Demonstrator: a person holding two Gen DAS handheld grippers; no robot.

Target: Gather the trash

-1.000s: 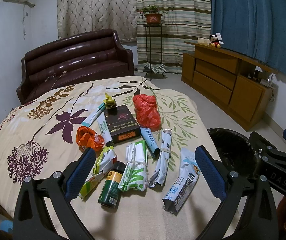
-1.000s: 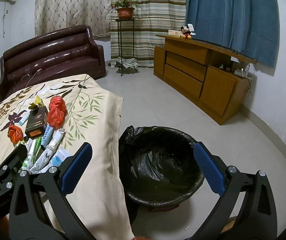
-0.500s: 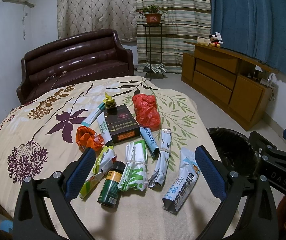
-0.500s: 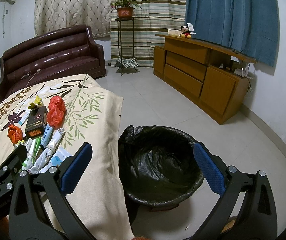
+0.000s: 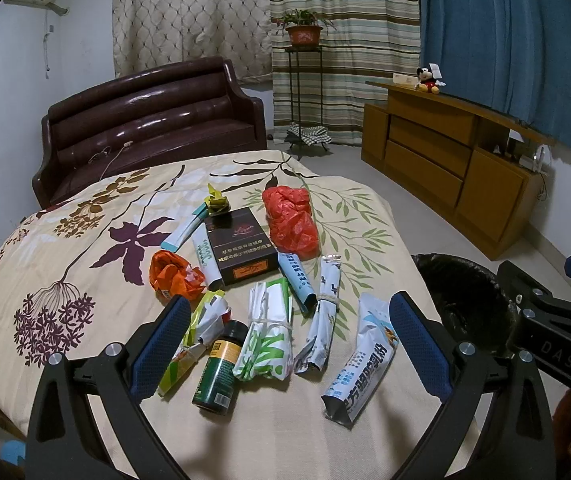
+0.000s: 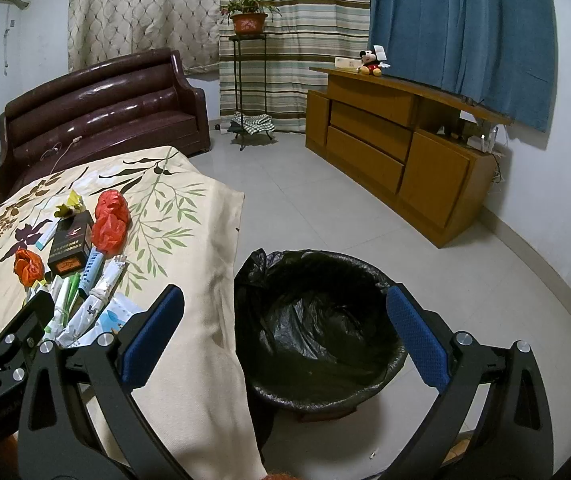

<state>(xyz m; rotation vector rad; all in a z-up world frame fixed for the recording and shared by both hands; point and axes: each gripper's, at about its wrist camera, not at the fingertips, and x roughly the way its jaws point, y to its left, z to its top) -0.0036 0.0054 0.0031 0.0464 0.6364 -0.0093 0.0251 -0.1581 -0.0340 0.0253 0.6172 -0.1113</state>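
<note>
Several pieces of trash lie on the flowered tablecloth (image 5: 65, 248): a dark box (image 5: 241, 246), a red plastic bag (image 5: 291, 224), an orange crumpled wrapper (image 5: 173, 276), a green can (image 5: 219, 368), a white-green wrapper (image 5: 267, 336) and a white-blue packet (image 5: 365, 360). My left gripper (image 5: 289, 340) hangs open just above the can and wrappers, holding nothing. My right gripper (image 6: 285, 328) is open over the black-lined trash bin (image 6: 317, 320), which looks empty and stands on the floor beside the table. The same red plastic bag (image 6: 109, 220) shows in the right wrist view.
A brown leather sofa (image 5: 145, 128) stands behind the table. A wooden sideboard (image 6: 397, 148) runs along the right wall, and a plant stand (image 6: 247, 80) is by the curtains. Tiled floor (image 6: 325, 208) lies between the bin and the sideboard.
</note>
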